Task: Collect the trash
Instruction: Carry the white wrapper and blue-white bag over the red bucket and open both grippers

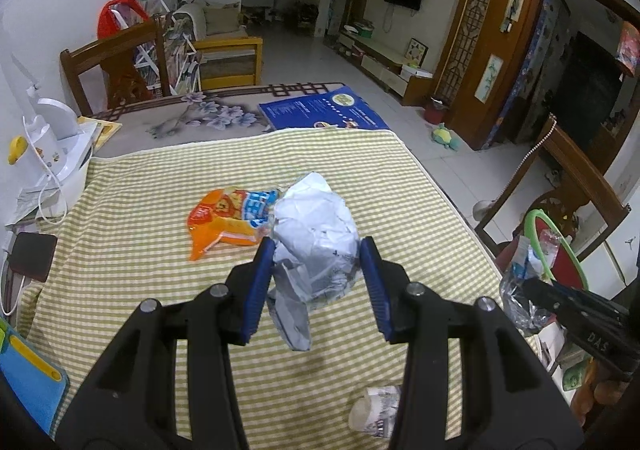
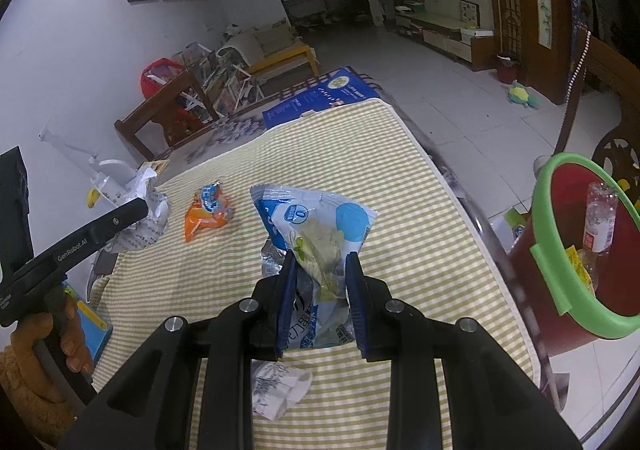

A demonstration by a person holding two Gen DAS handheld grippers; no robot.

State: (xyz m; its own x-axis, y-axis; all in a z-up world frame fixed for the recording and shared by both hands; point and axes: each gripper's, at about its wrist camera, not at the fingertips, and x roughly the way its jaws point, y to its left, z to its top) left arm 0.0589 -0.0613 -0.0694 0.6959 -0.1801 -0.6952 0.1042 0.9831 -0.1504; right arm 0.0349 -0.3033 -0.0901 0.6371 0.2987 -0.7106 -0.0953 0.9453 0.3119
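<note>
Right of the table, the red bin [image 2: 560,250] is being neared by the right gripper [image 2: 320,298], clamped on a blue-white wrapper [image 2: 316,230]; crumpled paper [image 1: 316,234] is being pinched by the left gripper [image 1: 316,282], farther off.

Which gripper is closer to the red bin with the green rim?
Right. The right gripper, shut on a blue-white snack bag, is at the table edge beside the red bin. The left gripper, holding crumpled paper, is farther across the table.

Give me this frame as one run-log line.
left gripper: shut on crumpled grey bag | right gripper: shut on blue-white snack bag | on cloth: orange wrapper, paper scrap | red bin: beside table
</note>
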